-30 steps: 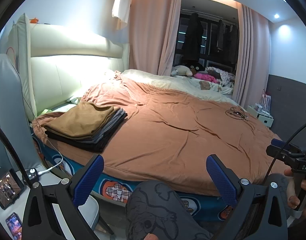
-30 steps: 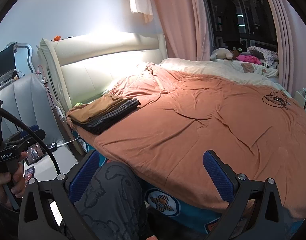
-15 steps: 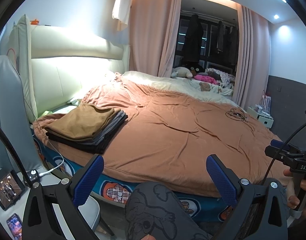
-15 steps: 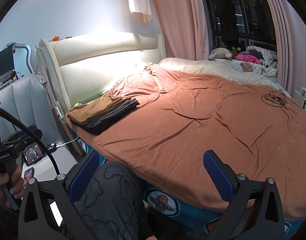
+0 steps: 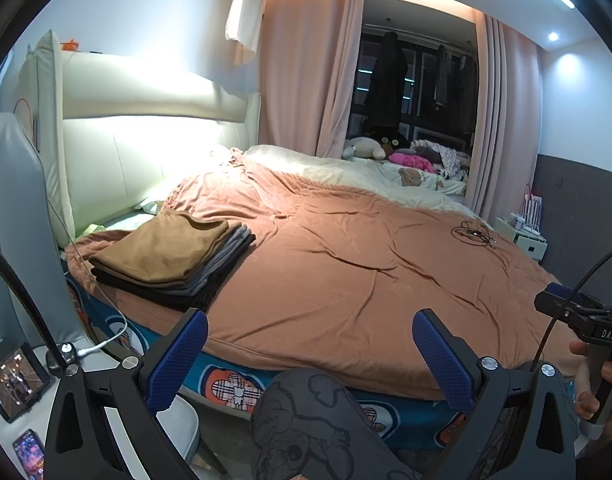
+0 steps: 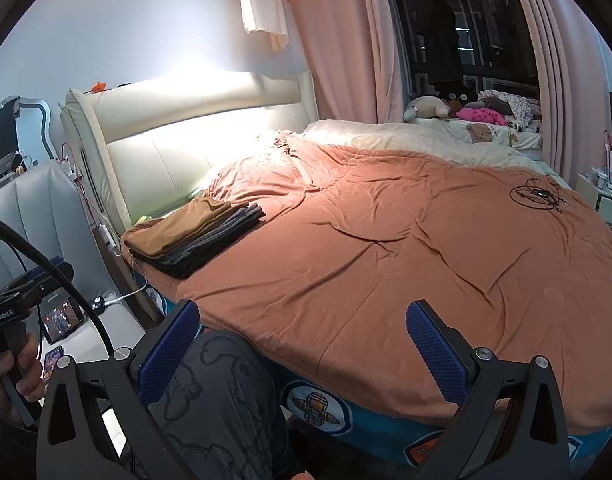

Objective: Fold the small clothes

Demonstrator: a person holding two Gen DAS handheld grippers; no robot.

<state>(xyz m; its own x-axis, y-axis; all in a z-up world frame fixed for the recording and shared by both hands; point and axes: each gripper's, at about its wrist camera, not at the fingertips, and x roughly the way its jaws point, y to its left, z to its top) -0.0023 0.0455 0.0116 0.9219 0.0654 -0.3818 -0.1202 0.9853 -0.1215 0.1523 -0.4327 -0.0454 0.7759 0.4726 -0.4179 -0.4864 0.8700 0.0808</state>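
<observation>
Two grippers hang short of the bed's near edge, the left gripper (image 5: 308,346) and the right gripper (image 6: 302,340) both with jaws spread wide and nothing between them. The stack of folded clothes (image 5: 174,258) (a brown piece on top, grey and black ones under it) lies on the orange blanket (image 5: 366,280) near the headboard (image 5: 146,128), well apart from both grippers.

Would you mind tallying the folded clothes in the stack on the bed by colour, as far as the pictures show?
Brown, on top: 1
Grey, in the middle: several; the layers are too thin to count
Black, at the bottom: at least 1
Total in the stack: cannot be fixed; 3 colours show.
</observation>
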